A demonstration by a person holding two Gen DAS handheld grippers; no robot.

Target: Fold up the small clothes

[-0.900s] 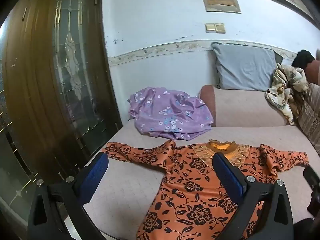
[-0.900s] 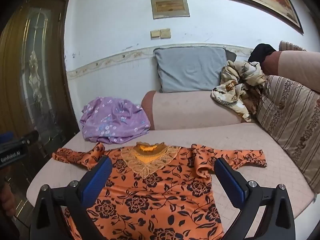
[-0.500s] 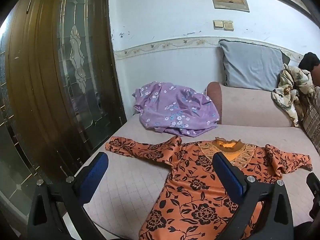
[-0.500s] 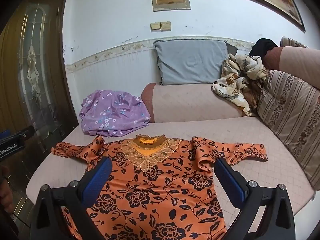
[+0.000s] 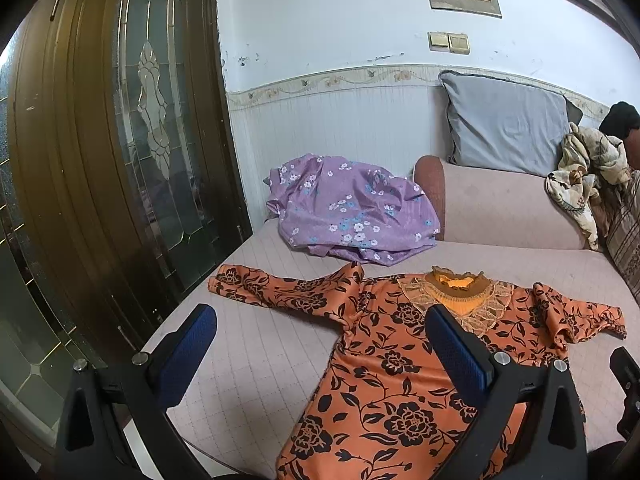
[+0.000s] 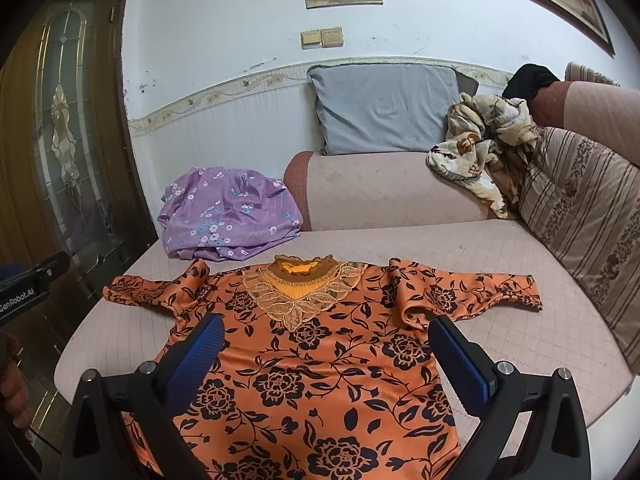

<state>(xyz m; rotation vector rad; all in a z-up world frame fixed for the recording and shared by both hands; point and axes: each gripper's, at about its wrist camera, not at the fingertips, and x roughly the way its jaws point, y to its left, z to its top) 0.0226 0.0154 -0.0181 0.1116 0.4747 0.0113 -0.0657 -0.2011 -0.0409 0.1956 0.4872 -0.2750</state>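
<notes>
A pale pink quilted sofa seat (image 6: 460, 248) filled the middle of both views, with a dark wooden door (image 5: 100, 160) with leaded glass along the left edge; an orange top with black flowers (image 6: 320, 360) lay spread flat on the seat, in the lower centre of the right wrist view and the lower right of the left wrist view, collar toward the backrest and both sleeves stretched out sideways; a grey pillow (image 6: 384, 108) leaned against the wall at upper centre; a crumpled purple flowered cloth (image 5: 352, 208) sat behind the top's left sleeve, apart from it; a cream patterned cloth (image 6: 484, 140) lay bunched at upper right; the right gripper (image 6: 328, 360) hung over the top's body with its jaws wide apart and nothing between its blue pads (image 6: 460, 356); the left gripper (image 5: 320, 344) stood just as wide, empty, above the left sleeve side.
</notes>
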